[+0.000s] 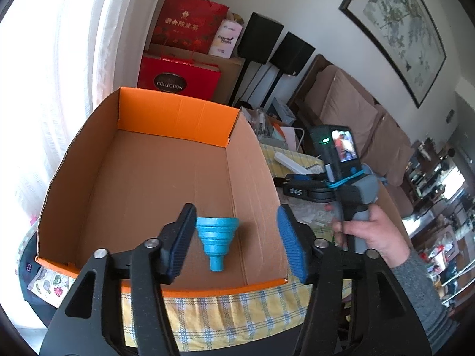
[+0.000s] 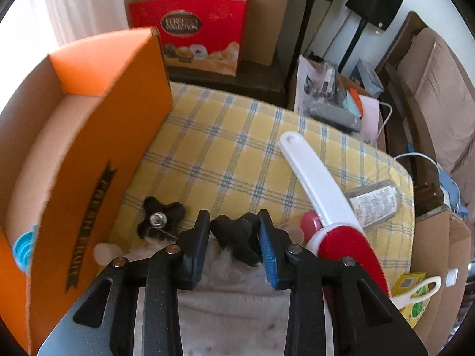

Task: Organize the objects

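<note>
Closest in, the left tool [image 1: 234, 237] hangs over the near edge of the cardboard box [image 1: 166, 172] with its jaws standing wide and nothing between the pads; the blue funnel [image 1: 216, 238] lies on the box floor just past them, wide end away from the camera, so I'd say it's already been dropped in and that hand is done with it for now.

Over on the right, the right tool [image 2: 234, 237] is tipped steeply down at a black star knob [image 2: 234, 235]; the jaws are fairly narrow with the knob sitting between the pads, and they look to be touching it on both sides, so probably gripping, though it's slightly blurred; a pale fluffy cloth lies under it.

A bit further out there's a second black knob [image 2: 160, 218] with a metal centre on the yellow checked cloth [image 2: 225, 148] of the desk, right beside the box's orange wall; likely next in line.

Beyond that: a lint brush [image 2: 320, 195] with white handle and a clear bottle [image 2: 374, 204] lying on its side, both waiting.
</note>
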A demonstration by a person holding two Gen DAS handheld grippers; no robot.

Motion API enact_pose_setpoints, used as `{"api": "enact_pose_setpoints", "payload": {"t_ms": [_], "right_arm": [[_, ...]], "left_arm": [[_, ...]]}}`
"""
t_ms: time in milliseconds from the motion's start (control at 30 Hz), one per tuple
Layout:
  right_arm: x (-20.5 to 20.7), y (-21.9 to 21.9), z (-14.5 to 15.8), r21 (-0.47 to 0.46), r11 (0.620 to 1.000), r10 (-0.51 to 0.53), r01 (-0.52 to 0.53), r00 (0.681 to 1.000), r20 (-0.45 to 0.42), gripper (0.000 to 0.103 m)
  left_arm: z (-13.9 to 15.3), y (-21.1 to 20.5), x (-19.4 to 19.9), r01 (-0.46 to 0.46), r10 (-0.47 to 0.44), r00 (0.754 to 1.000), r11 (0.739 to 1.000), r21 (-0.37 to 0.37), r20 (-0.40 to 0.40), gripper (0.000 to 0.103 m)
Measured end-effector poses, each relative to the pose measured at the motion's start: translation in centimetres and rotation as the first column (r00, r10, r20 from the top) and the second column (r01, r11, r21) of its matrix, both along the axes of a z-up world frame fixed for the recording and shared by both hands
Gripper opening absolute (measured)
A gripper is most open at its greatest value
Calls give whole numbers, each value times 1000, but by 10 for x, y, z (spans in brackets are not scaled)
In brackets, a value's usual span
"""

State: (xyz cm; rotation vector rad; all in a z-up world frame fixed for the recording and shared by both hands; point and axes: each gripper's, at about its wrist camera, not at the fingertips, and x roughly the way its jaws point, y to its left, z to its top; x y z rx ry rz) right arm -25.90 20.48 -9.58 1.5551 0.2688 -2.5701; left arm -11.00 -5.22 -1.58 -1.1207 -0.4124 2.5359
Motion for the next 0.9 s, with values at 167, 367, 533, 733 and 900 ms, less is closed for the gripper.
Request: {"api": "enact_pose_setpoints", "payload": {"t_ms": [167, 367, 533, 733, 900], "right_arm": [[12, 6, 25, -80, 997, -12, 8, 999, -48, 32], [32, 9, 59, -183, 983, -10, -7, 996, -90, 32], [55, -5, 88, -222, 973, 32, -63, 990, -141, 32], [83, -35, 108, -258, 955, 100, -146, 978, -183, 32], [97, -59, 106, -282, 939, 147, -196, 972, -184, 32]], "left_arm": [[-3, 5, -7, 11, -11, 1000, 1000, -29, 17, 66], [-3, 7, -8, 2, -2, 1000, 999, -34, 19, 71], [-5, 11, -9, 0, 2, 1000, 998, -59, 25, 71], [-8, 8, -9, -19, 22, 999, 996, -85, 26, 74], [-11, -2, -9, -50, 53, 998, 994, -95, 29, 86]]}}
